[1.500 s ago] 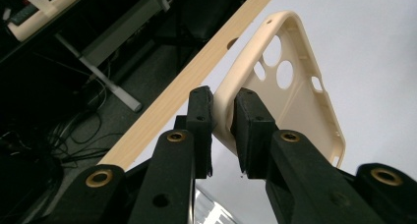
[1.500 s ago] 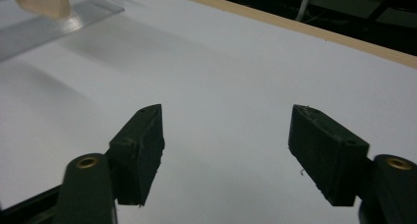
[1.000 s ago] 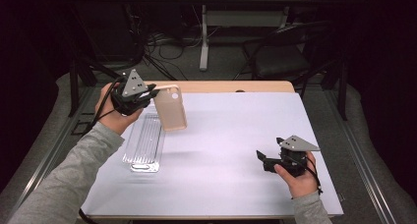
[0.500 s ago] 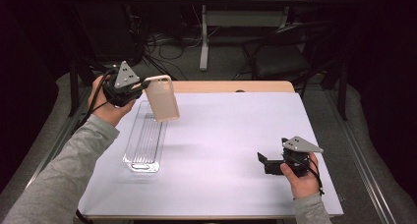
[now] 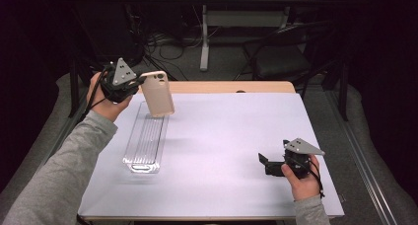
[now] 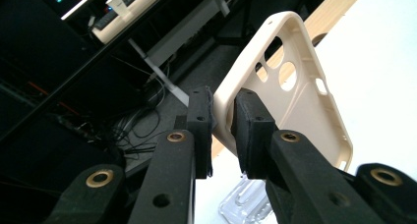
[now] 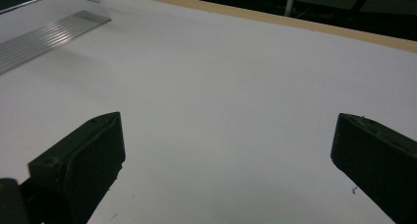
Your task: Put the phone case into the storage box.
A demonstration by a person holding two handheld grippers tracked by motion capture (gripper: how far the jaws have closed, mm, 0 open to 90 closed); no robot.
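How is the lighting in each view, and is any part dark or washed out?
High view: white table evenly lit, surroundings nearly black. Left gripper view: table overexposed behind the beige phone case, held by the left gripper. Right gripper view: dim, greyish table, right gripper silhouetted.

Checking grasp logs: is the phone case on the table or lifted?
Lifted. The left gripper pinches the phone case by its edge, above the clear tray.

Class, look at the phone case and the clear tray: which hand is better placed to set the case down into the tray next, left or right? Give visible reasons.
Left, probably. The left gripper is shut on the phone case, held above the clear tray. The right gripper is open, resting low on the white table, well away from the tray.
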